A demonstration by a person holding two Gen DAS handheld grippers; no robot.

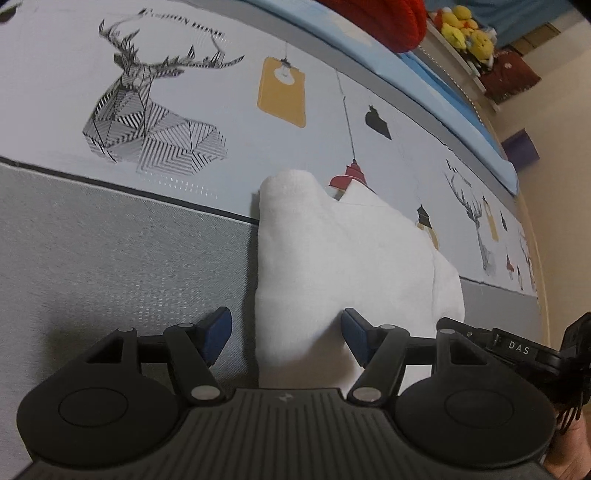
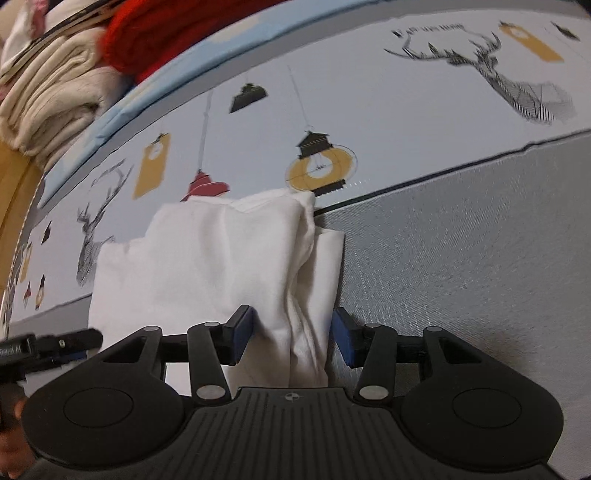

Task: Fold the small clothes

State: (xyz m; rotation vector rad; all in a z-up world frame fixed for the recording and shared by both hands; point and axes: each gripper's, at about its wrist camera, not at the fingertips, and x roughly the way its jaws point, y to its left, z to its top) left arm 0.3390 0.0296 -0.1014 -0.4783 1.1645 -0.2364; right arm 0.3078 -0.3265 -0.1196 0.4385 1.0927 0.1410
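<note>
A small white garment (image 1: 343, 254) lies folded on the patterned mat, straddling the line between the grey part and the printed part. My left gripper (image 1: 286, 334) is open, its blue pads on either side of the garment's near left edge. In the right wrist view the same garment (image 2: 207, 266) shows with a bunched fold along its right side. My right gripper (image 2: 291, 338) is open, its pads straddling that bunched near right edge. The other gripper's tip shows at each view's side edge (image 1: 517, 349) (image 2: 55, 343).
The mat (image 1: 110, 258) has a grey textured band and a pale band printed with deer and lamps. Behind it lie a blue mat edge (image 1: 424, 74), a red knit item (image 2: 177, 40), folded cream cloth (image 2: 48, 99) and yellow plush toys (image 1: 465, 33).
</note>
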